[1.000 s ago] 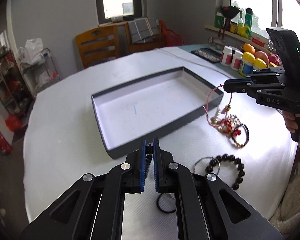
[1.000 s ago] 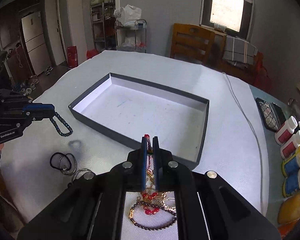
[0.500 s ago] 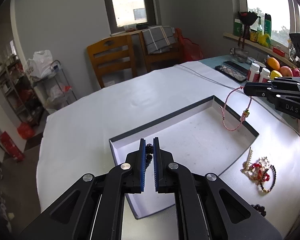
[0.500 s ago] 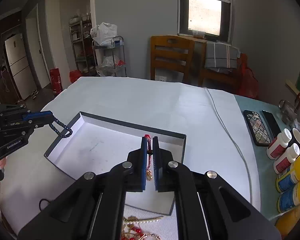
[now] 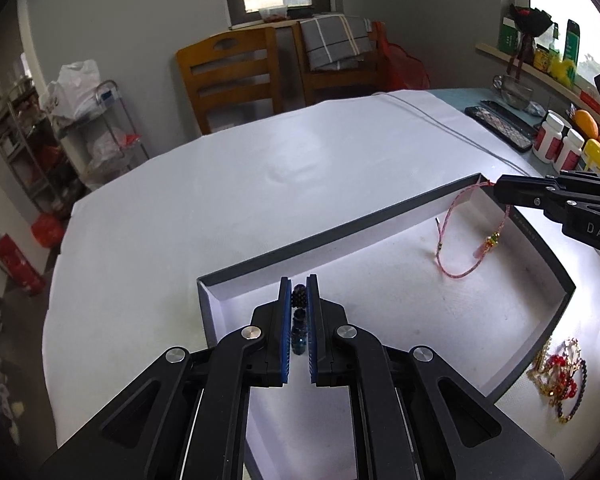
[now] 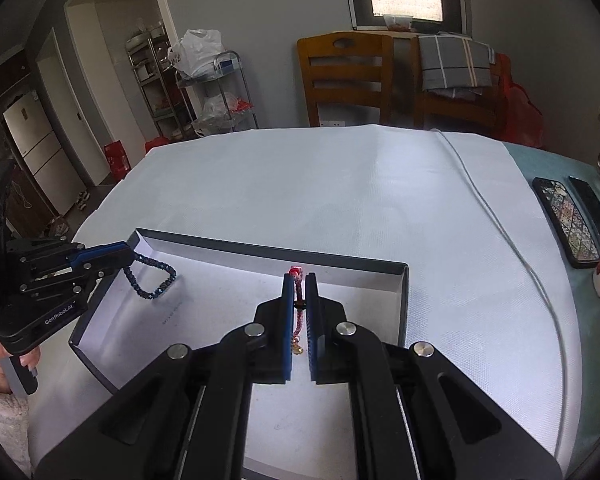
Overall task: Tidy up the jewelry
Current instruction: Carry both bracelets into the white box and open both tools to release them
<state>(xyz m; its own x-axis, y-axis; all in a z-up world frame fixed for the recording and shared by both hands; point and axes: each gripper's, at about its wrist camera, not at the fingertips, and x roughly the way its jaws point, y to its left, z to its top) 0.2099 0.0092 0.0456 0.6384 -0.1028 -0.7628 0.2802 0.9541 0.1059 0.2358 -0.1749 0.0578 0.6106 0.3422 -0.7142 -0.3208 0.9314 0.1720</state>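
Observation:
A shallow grey box [image 5: 340, 232] [image 6: 260, 249] with a white floor lies on the white table. My left gripper [image 5: 299, 288] [image 6: 130, 258] is shut on a dark blue beaded bracelet [image 5: 299, 334] [image 6: 153, 280], which dangles over the box's left end. My right gripper [image 6: 299, 278] [image 5: 496, 190] is shut on a pink cord bracelet [image 5: 460, 240] [image 6: 299, 312] with a small gold charm; it hangs over the box's far right corner, its lowest loop near the floor. More jewelry [image 5: 560, 376], red, gold and black beads, lies in a heap on the table outside the box's right side.
Two phones [image 6: 572, 220] and a grey cable [image 6: 500, 224] lie on the right part of the table. Pill bottles [image 5: 558, 142] and fruit stand at the right edge. Wooden chairs [image 6: 348, 80] stand behind the table. A hand [image 6: 4, 364] holds the left tool.
Both grippers have carried their bracelets forward, from above the table beside the box to over its floor. The loose jewelry heap and black rings have dropped back out of the centre of view.

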